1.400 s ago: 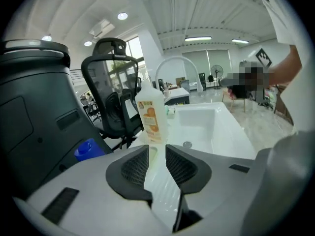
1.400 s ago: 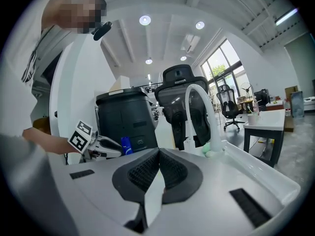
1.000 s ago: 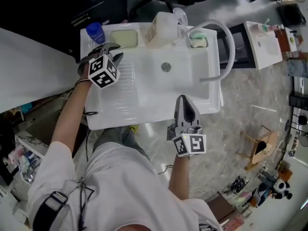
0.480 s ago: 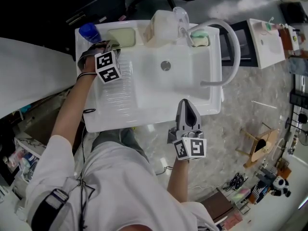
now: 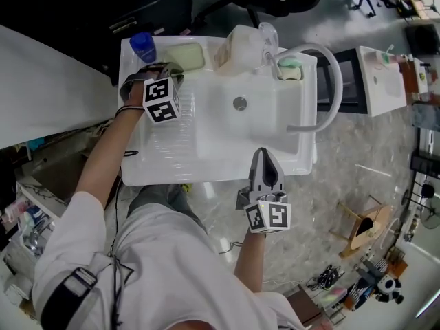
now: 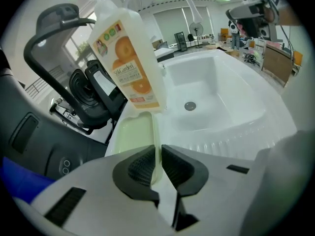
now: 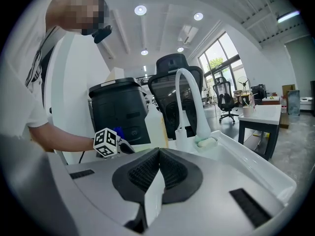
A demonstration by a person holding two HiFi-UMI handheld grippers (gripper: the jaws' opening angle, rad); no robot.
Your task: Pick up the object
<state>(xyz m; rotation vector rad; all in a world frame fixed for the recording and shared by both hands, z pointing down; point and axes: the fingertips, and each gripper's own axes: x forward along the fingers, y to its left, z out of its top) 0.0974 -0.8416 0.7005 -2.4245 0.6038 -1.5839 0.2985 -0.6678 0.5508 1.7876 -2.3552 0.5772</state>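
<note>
Fingers (image 6: 135,168) of left gripper (image 6: 157,154) clamped on half-hidden tray (image 6: 130,136), right gripper (image 7: 158,156) fingers (image 7: 174,173) together

A white sink unit (image 5: 206,172) carries everything. Taking its drain (image 5: 239,103) as centre, the back ledge holds a blue-capped bottle (image 5: 143,45) at 10 o'clock, a pale green tray (image 5: 185,55) at 11, an orange-labelled bottle (image 5: 237,45) at 12 and a sponge (image 5: 291,69) at 1.

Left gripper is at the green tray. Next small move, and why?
Probably lift straight up a little. The left gripper looks shut on the rim of the pale green tray, and the detergent bottle stands just beyond it, so pushing forward risks knocking it.
</note>
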